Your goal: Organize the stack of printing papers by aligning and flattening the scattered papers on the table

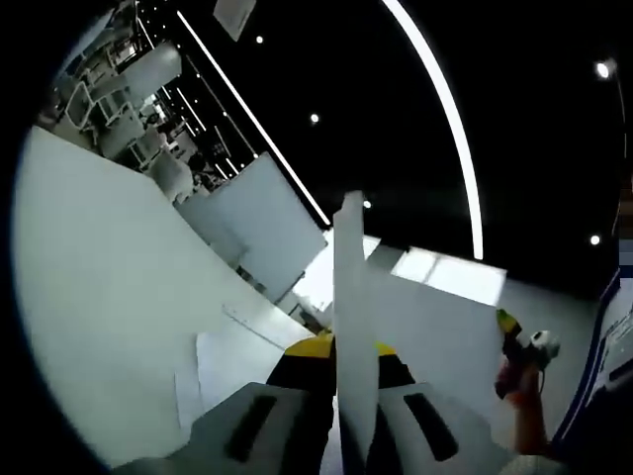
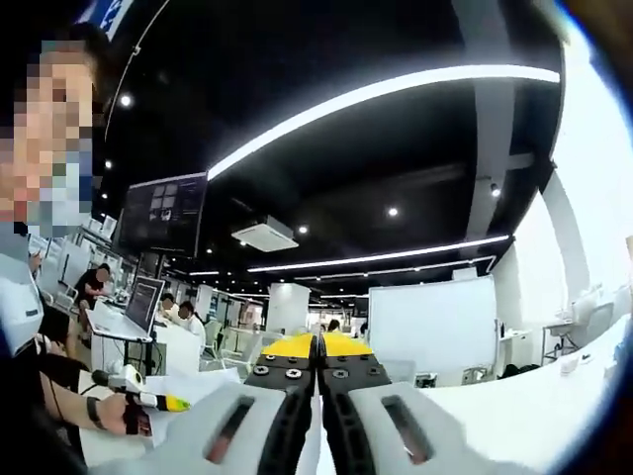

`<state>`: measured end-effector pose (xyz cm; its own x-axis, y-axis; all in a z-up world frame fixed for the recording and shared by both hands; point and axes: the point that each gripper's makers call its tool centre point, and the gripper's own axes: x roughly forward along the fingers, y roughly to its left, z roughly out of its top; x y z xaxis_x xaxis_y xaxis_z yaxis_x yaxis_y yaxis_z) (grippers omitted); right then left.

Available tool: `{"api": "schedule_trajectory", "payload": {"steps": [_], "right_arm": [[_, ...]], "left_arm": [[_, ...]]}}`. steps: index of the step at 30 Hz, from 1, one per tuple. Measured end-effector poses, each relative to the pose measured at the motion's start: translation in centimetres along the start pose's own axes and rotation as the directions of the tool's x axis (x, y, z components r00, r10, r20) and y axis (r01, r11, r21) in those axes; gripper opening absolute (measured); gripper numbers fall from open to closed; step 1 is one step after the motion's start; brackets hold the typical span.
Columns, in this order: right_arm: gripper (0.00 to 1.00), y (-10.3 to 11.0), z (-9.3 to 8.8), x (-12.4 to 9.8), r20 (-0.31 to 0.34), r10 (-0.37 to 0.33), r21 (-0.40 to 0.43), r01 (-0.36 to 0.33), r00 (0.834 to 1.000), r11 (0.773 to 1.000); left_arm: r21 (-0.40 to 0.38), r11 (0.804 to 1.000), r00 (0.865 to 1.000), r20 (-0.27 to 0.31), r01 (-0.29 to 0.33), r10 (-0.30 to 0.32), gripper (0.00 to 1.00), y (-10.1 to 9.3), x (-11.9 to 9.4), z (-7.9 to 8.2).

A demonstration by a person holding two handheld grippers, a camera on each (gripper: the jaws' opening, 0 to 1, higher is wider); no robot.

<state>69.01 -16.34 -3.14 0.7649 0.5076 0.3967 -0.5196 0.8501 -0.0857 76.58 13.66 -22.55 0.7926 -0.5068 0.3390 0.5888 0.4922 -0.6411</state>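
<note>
My left gripper [image 1: 336, 348] is shut on a white stack of printing papers [image 1: 351, 277], which rises edge-on between its yellow-tipped jaws, lifted off the white table [image 1: 109, 297]. The sheet's face bends away to the right, towards my right gripper [image 1: 508, 322], which a hand holds at its far edge. A few loose sheets [image 1: 232, 366] lie flat on the table below. In the right gripper view my right gripper [image 2: 318, 344] has its jaws pressed together, with a white sliver of paper [image 2: 318, 450] between them low down. The left gripper [image 2: 168, 403] shows at the left, held by a hand.
A whiteboard [image 2: 430, 322] stands behind the table. People sit at desks with a laptop [image 2: 138, 302] to the left. White chairs and racks [image 1: 138, 89] stand beyond the table's far end. A person's sleeve [image 2: 30, 396] is close at the left.
</note>
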Motion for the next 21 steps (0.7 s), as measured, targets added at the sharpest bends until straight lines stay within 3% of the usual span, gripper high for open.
{"api": "schedule_trajectory", "payload": {"steps": [9, 13, 21], "right_arm": [[0.00, 0.7, 1.7, 0.4, 0.030, 0.014, -0.020, -0.013, 0.999, 1.000], [0.00, 1.2, 2.6, 0.4, 0.074, 0.037, -0.026, -0.035, 0.997, 0.999], [0.00, 2.3, 2.9, 0.9, 0.098, 0.061, -0.040, -0.058, 0.993, 0.998]], "left_arm": [[-0.002, 1.000, 1.000, -0.004, -0.002, 0.002, 0.06, 0.0, 0.0, 0.1], [-0.003, 1.000, 1.000, -0.004, 0.000, 0.000, 0.06, 0.0, 0.0, 0.1], [-0.005, 1.000, 1.000, -0.010, 0.000, 0.000, 0.06, 0.1, 0.0, -0.1]]}}
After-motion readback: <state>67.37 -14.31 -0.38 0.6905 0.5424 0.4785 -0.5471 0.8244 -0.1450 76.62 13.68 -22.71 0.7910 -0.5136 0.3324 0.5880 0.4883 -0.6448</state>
